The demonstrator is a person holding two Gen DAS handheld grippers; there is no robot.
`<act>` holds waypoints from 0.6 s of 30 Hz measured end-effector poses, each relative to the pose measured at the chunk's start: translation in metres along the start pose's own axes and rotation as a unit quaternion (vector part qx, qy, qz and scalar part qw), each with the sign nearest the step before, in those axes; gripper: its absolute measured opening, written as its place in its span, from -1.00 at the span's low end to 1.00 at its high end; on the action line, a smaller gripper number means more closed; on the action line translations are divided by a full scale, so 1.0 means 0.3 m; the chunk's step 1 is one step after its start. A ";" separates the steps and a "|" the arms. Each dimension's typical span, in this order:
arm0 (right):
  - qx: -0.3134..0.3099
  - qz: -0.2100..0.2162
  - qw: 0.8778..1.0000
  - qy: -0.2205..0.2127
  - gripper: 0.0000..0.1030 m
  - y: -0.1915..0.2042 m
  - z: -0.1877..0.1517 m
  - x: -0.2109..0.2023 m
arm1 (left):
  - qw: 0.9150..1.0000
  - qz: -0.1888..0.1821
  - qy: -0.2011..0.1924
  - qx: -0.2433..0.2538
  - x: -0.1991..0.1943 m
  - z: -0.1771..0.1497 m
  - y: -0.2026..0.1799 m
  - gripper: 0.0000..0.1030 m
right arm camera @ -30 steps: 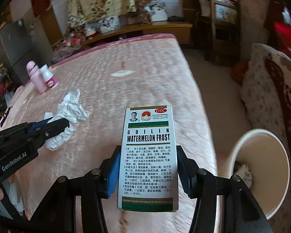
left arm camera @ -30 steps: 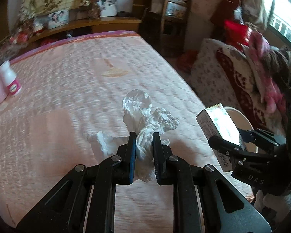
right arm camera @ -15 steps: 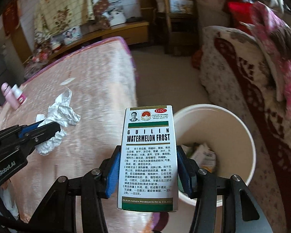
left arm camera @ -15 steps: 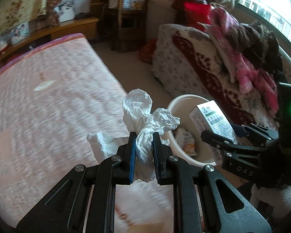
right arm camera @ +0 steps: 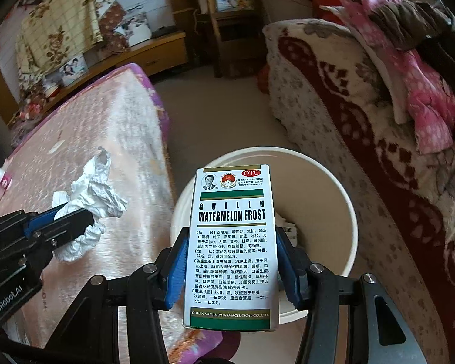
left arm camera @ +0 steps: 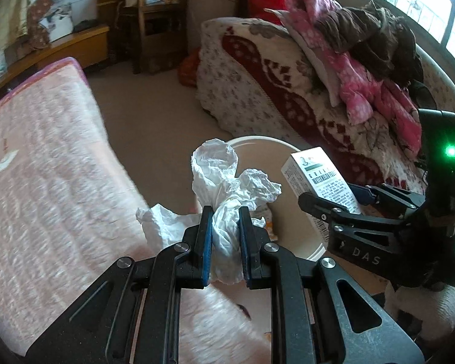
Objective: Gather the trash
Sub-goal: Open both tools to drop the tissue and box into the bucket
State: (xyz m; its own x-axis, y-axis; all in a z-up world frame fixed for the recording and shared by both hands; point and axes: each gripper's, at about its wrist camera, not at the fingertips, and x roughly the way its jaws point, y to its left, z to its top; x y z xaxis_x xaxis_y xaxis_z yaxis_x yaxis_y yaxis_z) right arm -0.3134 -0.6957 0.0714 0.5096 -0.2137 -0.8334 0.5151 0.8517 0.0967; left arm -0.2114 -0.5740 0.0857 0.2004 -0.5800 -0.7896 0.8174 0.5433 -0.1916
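A crumpled tissue (left arm camera: 227,188) (soft, nearly weightless) is pinched by the left gripper (left arm camera: 224,236) beside the bin (right arm camera: 342,200). A light, stiff carton (right arm camera: 232,242), clamped across its sides by the right gripper (right arm camera: 232,268), is held over the bin.

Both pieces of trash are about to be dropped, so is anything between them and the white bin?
Nothing visible. The round white plastic bin stands open-topped, with only some trash at its bottom. The white-and-green cardboard medicine box and crumpled white tissue hang by its rim.
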 end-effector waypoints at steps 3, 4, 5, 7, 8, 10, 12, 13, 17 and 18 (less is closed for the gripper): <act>0.012 -0.009 1.000 0.002 0.00 -0.048 0.001 0.012 | 1.000 -0.014 0.007 0.001 0.037 0.018 -0.028 -0.74; 0.017 -0.012 1.000 0.003 0.00 -0.062 0.005 0.018 | 1.000 -0.021 0.009 0.000 0.051 0.023 -0.037 -0.74; 0.023 -0.014 1.000 0.005 0.00 -0.076 0.007 0.022 | 1.000 -0.027 0.013 -0.002 0.063 0.027 -0.044 -0.74; 0.035 -0.016 0.999 0.007 0.00 -0.104 0.009 0.027 | 0.999 -0.036 0.018 -0.006 0.080 0.032 -0.051 -0.73; 0.040 -0.017 0.999 0.007 0.00 -0.116 0.012 0.029 | 0.999 -0.043 0.020 -0.009 0.091 0.035 -0.056 -0.72; 0.054 -0.020 0.998 0.005 0.01 -0.144 0.014 0.033 | 0.998 -0.055 0.020 -0.012 0.108 0.039 -0.063 -0.68; 0.066 -0.020 0.998 0.003 0.05 -0.167 0.014 0.033 | 0.998 -0.064 0.017 -0.013 0.118 0.044 -0.064 -0.47; 0.071 -0.022 0.997 0.001 0.06 -0.177 0.011 0.029 | 0.997 -0.069 0.016 -0.016 0.123 0.046 -0.062 -0.23; 0.085 -0.024 0.996 -0.005 0.19 -0.208 0.004 0.014 | 0.997 -0.079 0.007 -0.025 0.121 0.048 -0.048 0.05; 0.087 -0.023 0.996 -0.008 0.22 -0.212 0.002 0.006 | 0.997 -0.072 0.005 -0.024 0.116 0.046 -0.044 0.05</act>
State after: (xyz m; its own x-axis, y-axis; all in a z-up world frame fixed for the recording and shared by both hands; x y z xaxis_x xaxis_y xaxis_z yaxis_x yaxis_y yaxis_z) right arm -0.3449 -0.7505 0.0640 0.4922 -0.2595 -0.8309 0.6490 0.7455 0.1516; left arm -0.2079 -0.6098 0.0690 0.0770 -0.6491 -0.7568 0.8109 0.4824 -0.3312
